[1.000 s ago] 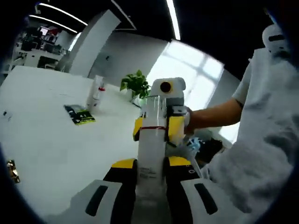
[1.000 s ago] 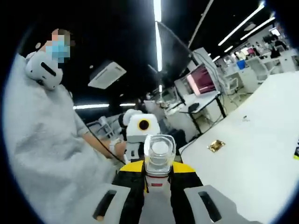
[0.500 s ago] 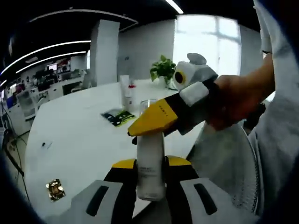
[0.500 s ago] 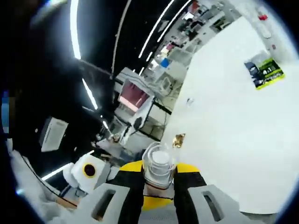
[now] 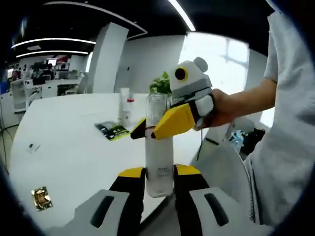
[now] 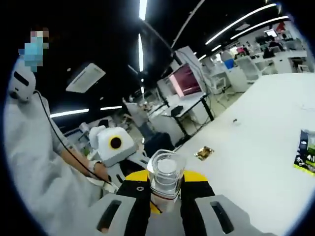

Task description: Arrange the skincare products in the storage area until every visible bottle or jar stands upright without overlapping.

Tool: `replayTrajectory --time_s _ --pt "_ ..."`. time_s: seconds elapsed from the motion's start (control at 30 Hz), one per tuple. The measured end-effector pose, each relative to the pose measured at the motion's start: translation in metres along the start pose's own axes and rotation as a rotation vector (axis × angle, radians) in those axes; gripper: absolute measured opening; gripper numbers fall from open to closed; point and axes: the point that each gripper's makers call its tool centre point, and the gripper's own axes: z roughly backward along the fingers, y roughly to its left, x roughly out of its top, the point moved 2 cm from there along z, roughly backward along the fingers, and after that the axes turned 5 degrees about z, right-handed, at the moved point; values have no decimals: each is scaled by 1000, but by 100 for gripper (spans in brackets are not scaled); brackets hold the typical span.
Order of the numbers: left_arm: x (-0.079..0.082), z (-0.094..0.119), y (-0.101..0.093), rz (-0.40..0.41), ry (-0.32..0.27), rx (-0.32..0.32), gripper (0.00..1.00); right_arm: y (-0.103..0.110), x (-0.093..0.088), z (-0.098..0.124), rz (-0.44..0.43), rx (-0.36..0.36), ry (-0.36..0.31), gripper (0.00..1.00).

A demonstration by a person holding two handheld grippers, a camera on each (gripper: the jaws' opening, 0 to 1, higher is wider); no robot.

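Task judged partly done: two products (image 5: pixel 126 104) seen standing upright on far desk (image 5: pixel 69 142), apart from green packet (image 5: pixel 112 131). White bottle (image 5: pixel 159 169) not yet placed, held in air, pinched at base by left claw (image 5: pixel 158 184), and clasped at clear-capped top by right claw (image 5: pixel 165 123), no slack seen

White short-sleeved shirt (image 5: pixel 285 128), yellow-and-black tongs (image 5: pixel 159 178), grey pads

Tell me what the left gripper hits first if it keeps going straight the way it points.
Likely the right gripper, clamped on the same bottle that the left gripper holds; beyond lies the white table. Depth is unclear.
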Motion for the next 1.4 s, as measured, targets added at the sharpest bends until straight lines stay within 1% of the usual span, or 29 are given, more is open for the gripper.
replayTrajectory --time_s 0.1,0.17,0.27,0.3,0.33,0.4,0.43,0.5,0.53,0.57,0.63,0.7,0.73,0.77,0.83,0.9,0.93,0.97,1.0,1.07,1.1,1.13,1.17,1.2,1.23,1.27,1.3,1.33,1.4 --pt "0 -1 -3 19 -1 -29 22 6 0 0 33 52 19 16" --pt "-1 -1 -4 39 7 -45 25 13 0 0 82 92 35 16" --pt "-5 -3 -10 93 33 -102 25 18 -2 -1 105 127 52 16" --pt "-4 -3 -10 90 31 -107 25 19 -2 -2 109 137 49 16" --pt "-4 -3 -14 99 28 -135 26 24 -2 -1 106 172 51 16" --pt "-2 -2 -15 116 24 -151 28 27 -1 -1 111 193 41 16" --pt "-2 -2 -19 132 25 -181 31 32 -2 1 96 235 43 16" --pt "0 -1 -25 166 15 -224 32 36 -1 2 95 261 21 16" --pt "1 -1 -27 166 12 -233 31 38 -1 2 91 274 13 16" --pt "2 -1 -32 169 12 -268 31 41 0 2 84 290 7 16" --pt "2 0 -33 181 13 -278 29 42 -1 1 84 298 7 16" --pt "1 2 -40 204 26 -326 22 43 -2 -1 79 307 1 16" --pt "1 2 -40 209 22 -325 22 43 -2 -2 64 316 -3 16" --pt "0 2 -40 212 30 -324 22 44 -3 -2 69 315 -3 16" --pt "-1 3 -36 216 38 -301 22 42 -3 -4 45 302 -13 17" --pt "0 3 -34 224 31 -295 22 39 -1 -6 -9 280 -43 17" --pt "2 2 -25 215 13 -232 22 32 1 -7 -13 237 -63 17" --pt "0 1 -21 194 19 -204 21 29 0 -8 -17 212 -59 16" --pt "-2 1 -17 188 29 -170 21 24 -3 -11 -53 175 -49 16" --pt "-3 -1 -9 187 33 -114 21 16 -3 -14 -84 122 -64 15" --pt "-3 -1 -7 185 32 -105 21 13 -3 -16 -95 92 -80 16" --pt "-3 -2 -2 169 29 -62 21 9 -3 -17 -106 60 -84 16" --pt "-5 -2 3 165 35 -27 21 3 -5 -18 -142 6 -88 16" --pt "-6 -2 7 166 41 -2 21 1 -6 -19 -158 -16 -96 16" --pt "-7 -2 10 158 41 19 21 -3 -6 -21 -155 -58 -112 17" --pt "-7 -3 14 149 44 53 21 -6 -8 -22 -167 -98 -111 17" --pt "-12 -3 19 136 70 91 21 -9 -12 -24 -204 -144 -97 18" --pt "-14 -4 21 128 80 114 21 -11 -13 -25 -213 -162 -98 18" --pt "-18 -4 29 108 103 175 21 -18 -18 -26 -261 -242 -106 19"
